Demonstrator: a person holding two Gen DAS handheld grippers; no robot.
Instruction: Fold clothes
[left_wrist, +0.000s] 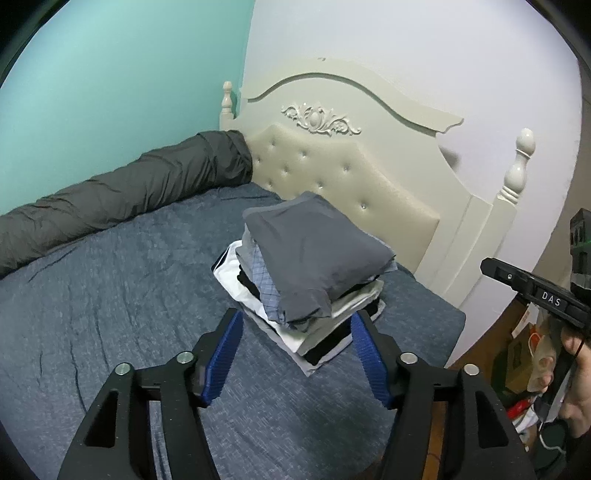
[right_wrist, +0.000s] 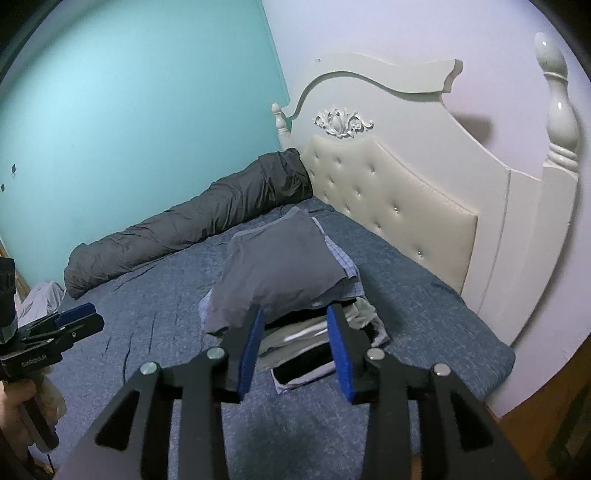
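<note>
Both grippers empty above the finished stack.

Left gripper (left_wrist: 297, 325) spread wide, holding nothing; right gripper (right_wrist: 295, 332) likewise parted and empty. Just ahead, the pile of folded clothes topped by a grey garment (left_wrist: 314, 254) sits on the blue-sheeted bed (left_wrist: 110, 277) near the cream tufted headboard (left_wrist: 332, 173). Judged: between garments; next needs fetching an unfolded piece, perhaps the pale crumpled cloth (right_wrist: 40, 295).
</note>
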